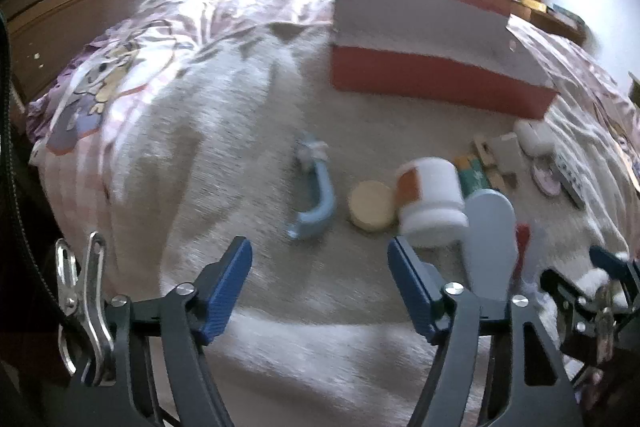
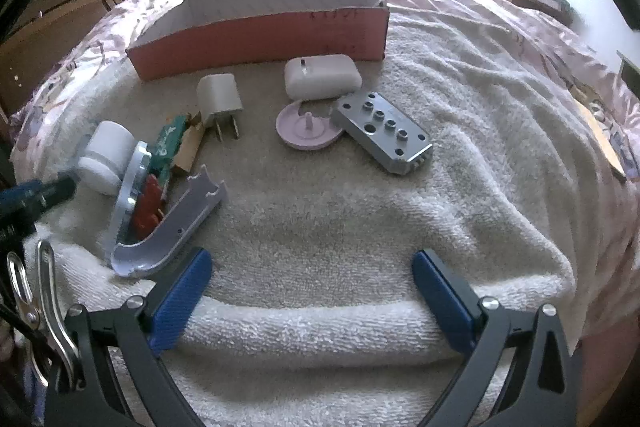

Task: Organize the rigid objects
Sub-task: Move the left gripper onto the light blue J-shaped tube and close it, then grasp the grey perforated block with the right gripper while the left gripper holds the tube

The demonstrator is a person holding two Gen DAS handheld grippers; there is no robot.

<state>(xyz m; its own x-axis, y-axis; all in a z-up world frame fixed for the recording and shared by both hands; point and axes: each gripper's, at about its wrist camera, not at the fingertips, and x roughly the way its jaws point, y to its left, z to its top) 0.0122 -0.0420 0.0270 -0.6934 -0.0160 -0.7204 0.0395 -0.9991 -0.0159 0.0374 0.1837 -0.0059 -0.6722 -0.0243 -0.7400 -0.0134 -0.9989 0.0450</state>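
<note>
Several small objects on towel, red box behind — bedding around

The left black hand-held gripper with blue ribbed pads tilts downward, jaws apart and empty. The right hand-held gripper likewise gapes wide, empty.
</note>
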